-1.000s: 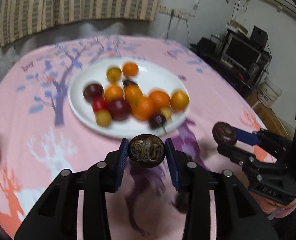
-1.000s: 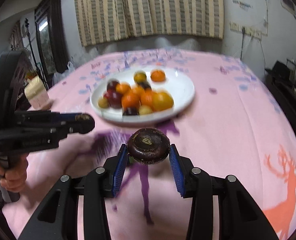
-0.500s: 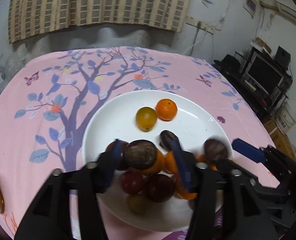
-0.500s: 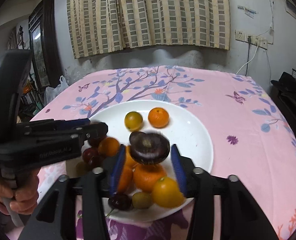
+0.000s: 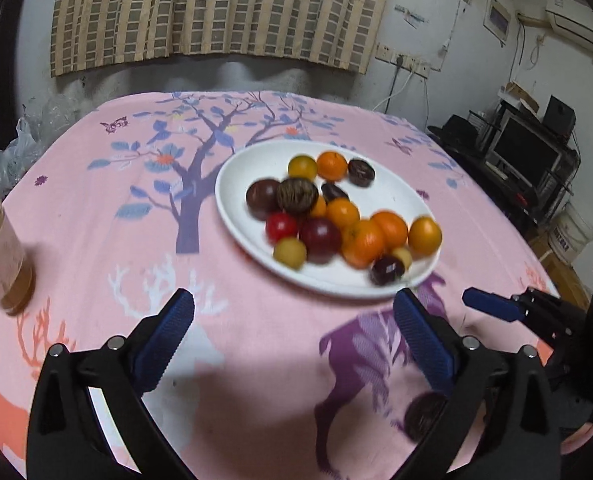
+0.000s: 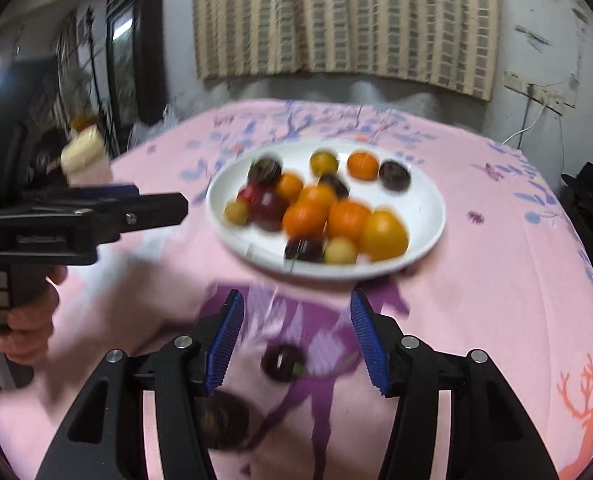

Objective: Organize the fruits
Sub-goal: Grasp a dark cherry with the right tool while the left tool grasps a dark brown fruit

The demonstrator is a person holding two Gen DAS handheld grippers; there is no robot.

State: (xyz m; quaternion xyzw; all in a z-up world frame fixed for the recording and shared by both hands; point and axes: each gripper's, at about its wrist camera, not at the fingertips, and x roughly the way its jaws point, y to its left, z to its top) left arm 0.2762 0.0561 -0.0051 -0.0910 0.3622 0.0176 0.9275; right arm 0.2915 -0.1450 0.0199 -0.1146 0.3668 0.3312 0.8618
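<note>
Fruits [image 5: 328, 216] sit heaped on the white plate [image 5: 236, 204]; two dark ones [image 6: 282, 362] lie loose on the cloth. Both my grippers, left [image 5: 296, 340] and right [image 6: 294, 340], are opening, empty. These look round, smooth, bruisable, so I grip gently across the middle.

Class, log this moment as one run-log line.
left claw: opening, empty | right claw: opening, empty | plate: fruit piled | tablecloth: dark fruit remains
</note>
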